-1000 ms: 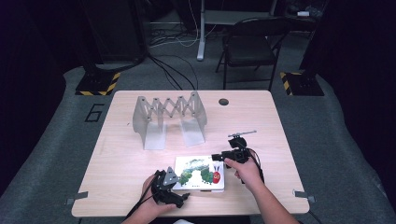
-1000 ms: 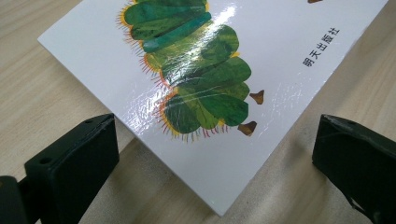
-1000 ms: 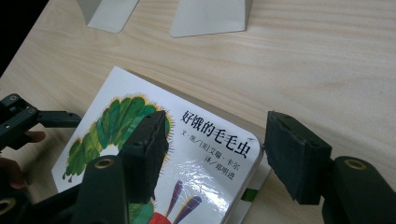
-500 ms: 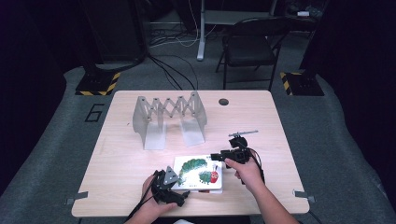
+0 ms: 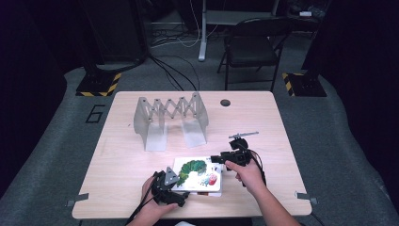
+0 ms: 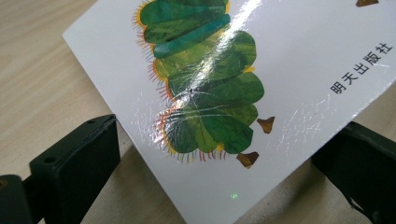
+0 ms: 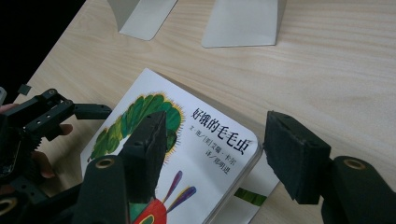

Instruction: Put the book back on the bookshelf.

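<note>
A picture book with a green caterpillar on its white cover lies flat near the front edge of the wooden table, in front of the grey folding rack. The left gripper is at the book's left corner, and its two black jaws are spread, one on each side of the corner, not pressing on it. The right gripper hangs over the book's right corner with its jaws also apart, one above the cover and one beyond the edge, and nothing is pinched between them.
</note>
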A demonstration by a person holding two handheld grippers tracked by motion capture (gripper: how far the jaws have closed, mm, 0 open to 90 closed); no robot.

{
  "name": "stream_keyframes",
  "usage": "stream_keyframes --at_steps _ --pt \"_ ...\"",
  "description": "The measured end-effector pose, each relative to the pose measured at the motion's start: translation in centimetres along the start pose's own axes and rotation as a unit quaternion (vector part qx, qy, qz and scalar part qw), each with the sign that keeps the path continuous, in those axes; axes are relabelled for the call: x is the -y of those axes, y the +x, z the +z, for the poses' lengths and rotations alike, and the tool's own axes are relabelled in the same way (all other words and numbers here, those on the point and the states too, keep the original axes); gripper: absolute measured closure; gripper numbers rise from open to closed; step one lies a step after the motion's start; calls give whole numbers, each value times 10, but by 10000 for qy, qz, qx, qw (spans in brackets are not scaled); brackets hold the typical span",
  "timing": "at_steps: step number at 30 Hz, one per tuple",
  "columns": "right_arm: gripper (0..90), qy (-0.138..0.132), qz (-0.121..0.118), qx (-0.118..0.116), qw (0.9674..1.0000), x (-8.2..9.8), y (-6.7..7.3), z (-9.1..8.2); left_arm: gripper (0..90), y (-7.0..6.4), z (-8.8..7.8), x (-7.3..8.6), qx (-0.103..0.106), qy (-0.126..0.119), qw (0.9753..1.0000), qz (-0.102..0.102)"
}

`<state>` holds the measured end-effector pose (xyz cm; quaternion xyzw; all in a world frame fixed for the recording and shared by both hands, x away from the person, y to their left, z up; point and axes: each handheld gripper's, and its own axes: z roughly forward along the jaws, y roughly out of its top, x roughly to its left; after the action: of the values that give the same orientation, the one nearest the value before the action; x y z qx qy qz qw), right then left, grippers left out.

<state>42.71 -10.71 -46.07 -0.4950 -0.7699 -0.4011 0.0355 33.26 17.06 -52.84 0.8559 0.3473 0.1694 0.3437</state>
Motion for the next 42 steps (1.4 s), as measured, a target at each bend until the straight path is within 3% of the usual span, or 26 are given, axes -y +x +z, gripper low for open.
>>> stream_keyframes --at_steps 5,12,14,18,20,25,26,29,33,35,42 --pt "394 11 -34 0 10000 0 0 0 63 -6 -4 -2 -173 -80 9986 488" --pt "394 12 -2 -11 10000 0 -1 1 83 -7 -5 -2 -160 -105 9982 577" --pt "395 16 -8 -9 10000 0 -1 1 92 -9 -6 -2 -237 -136 9970 718" --pt "394 31 -17 1 10000 0 -1 1 111 -11 -6 -2 -265 -154 9963 799" --pt "394 41 -4 15 10000 0 -1 2 150 -15 -8 -2 -332 -217 9936 1053" --pt "394 21 -104 30 9999 1 -4 4 173 -16 -8 -2 -267 -257 9938 1051" --pt "394 86 26 41 10000 1 -2 3 174 -15 -8 -1 -266 -262 9937 1054" --pt "395 84 18 9 10000 1 -5 5 176 -16 -6 -1 -292 -344 9939 1010" --pt "386 85 183 -62 9998 -1 -16 10 178 -17 -6 -1 -311 -312 9943 968" --pt "378 102 256 8 9996 -2 -20 11 179 -19 -5 -1 -392 -351 9943 923" --pt "372 153 311 25 9994 -4 -27 17 178 -22 -3 -2 -499 -375 9943 859"
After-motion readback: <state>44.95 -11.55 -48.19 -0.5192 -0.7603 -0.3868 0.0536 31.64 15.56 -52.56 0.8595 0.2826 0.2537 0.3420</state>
